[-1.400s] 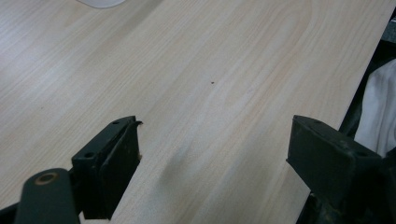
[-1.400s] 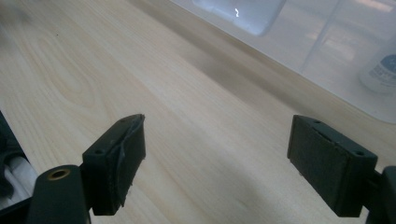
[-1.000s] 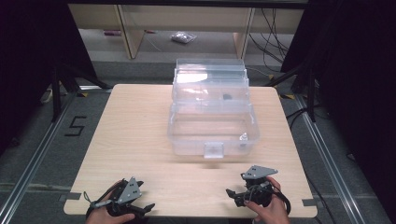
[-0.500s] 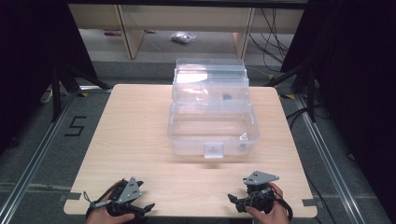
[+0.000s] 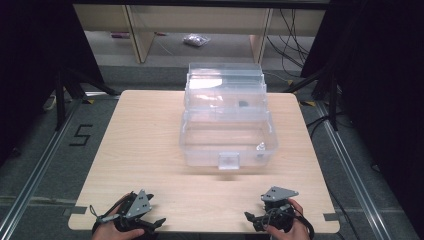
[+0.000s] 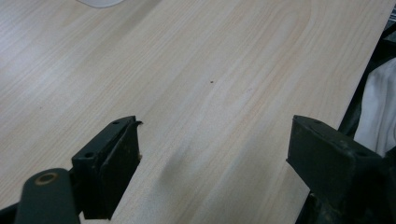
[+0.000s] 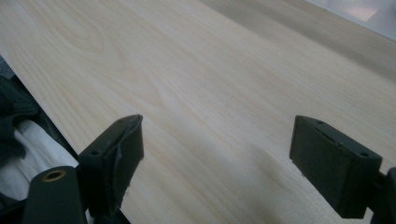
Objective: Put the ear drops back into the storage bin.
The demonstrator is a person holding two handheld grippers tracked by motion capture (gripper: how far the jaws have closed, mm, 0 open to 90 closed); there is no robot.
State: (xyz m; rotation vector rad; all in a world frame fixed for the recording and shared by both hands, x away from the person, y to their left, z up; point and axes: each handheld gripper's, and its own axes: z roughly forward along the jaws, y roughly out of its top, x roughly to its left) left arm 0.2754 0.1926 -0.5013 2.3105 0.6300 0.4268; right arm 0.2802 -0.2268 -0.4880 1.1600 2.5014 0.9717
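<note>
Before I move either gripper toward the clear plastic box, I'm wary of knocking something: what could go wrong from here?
The clear plastic storage box with its lid raised is see-through, so its near latch tab and walls are easy to misjudge and bump. A push might slide it on the smooth light wooden table. The left gripper and right gripper sit at the near edge with cables trailing, which might snag.

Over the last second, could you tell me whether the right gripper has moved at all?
Yes. In the high view the right gripper has drawn back toward the person, from farther up the table to its near edge, away from the clear plastic box, which has stayed put.
</note>
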